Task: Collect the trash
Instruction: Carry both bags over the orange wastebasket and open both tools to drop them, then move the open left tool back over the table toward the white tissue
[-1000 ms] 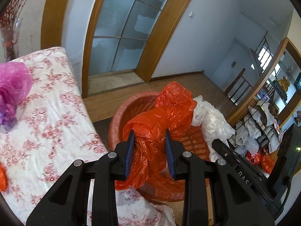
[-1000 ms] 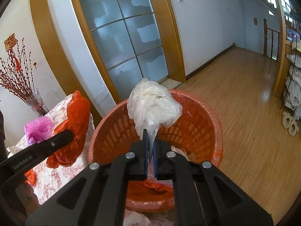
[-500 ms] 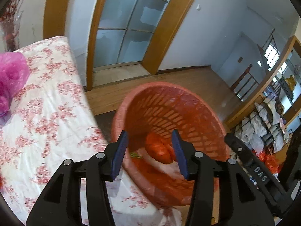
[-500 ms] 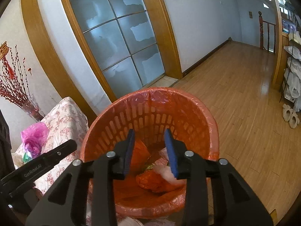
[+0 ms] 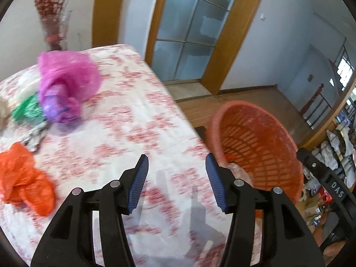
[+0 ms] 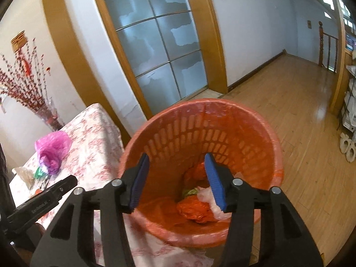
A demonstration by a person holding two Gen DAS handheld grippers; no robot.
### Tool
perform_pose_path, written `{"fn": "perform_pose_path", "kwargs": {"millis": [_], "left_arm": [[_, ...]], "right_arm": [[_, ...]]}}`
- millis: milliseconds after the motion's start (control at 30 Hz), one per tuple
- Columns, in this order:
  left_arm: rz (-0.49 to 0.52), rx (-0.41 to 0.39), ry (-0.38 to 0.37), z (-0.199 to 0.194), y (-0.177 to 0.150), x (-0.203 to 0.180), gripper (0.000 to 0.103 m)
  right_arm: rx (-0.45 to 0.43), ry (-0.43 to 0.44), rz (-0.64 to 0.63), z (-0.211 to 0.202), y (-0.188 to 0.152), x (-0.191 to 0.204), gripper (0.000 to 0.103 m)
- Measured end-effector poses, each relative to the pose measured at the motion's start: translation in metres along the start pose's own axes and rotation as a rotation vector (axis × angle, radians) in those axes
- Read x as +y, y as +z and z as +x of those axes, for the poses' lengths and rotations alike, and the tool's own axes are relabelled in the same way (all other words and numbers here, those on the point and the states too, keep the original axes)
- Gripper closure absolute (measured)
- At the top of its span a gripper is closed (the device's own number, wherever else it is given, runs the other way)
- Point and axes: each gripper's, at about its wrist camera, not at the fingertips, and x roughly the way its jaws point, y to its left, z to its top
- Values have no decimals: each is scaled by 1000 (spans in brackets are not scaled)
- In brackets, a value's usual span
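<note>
An orange slatted waste basket [image 6: 222,133] stands on the floor beside the table. Inside it lie a crumpled orange bag [image 6: 194,208] and a white bag [image 6: 208,194]. My right gripper [image 6: 176,178] hovers over the basket, its jaws opening with nothing between them. My left gripper [image 5: 176,181] hangs over the floral tablecloth [image 5: 124,120], jaws opening and empty, with the basket [image 5: 262,146] to its right. On the table lie a pink bag [image 5: 64,84], a green wrapper [image 5: 26,111] and an orange bag [image 5: 24,178].
A glass vase with red branches [image 5: 53,29] stands at the table's far end. A frosted glass door [image 6: 155,44] is behind the basket. Wooden floor [image 6: 300,111] stretches to the right. Shelves with clutter [image 5: 338,146] stand at the far right.
Both grippers let go of their bags, orange from the left and white from the right, and these now lie in the basket. The left gripper swung left over the table. Both jaws widened.
</note>
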Motion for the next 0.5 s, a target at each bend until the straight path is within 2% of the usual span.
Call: {"fn": "perform_pose_path", "kwargs": {"millis": [500], "left_arm": [[-123, -61, 125, -44, -4, 79, 49]], "right_arm": [[33, 96, -144, -12, -19, 77, 49]]}}
